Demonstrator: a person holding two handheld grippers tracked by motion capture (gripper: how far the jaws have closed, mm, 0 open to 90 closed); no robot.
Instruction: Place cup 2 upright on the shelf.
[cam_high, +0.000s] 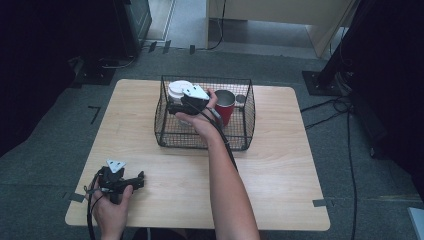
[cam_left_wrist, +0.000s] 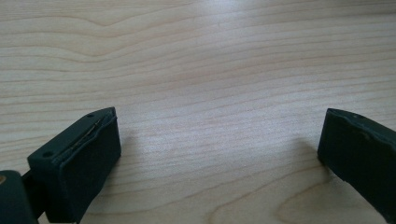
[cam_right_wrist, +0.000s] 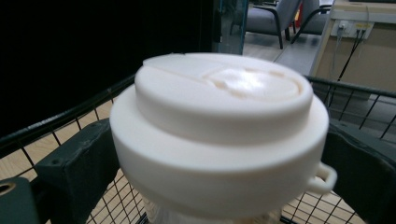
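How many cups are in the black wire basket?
2: a white lidded cup at the basket's back left, between the right gripper's jaws, and a red metal-lined mug to its right.

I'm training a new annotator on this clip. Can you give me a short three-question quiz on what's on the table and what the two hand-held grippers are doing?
1. True or false: the white lidded cup stands inside the wire basket.
2. Which colour is the mug beside that cup? A) blue B) red C) green
3. Fill in: the left hand-held gripper rests on the wooden ____, with nothing between its jaws.

Key
1. True; the right hand-held gripper has its jaws on either side of the cup's lid.
2. B
3. table
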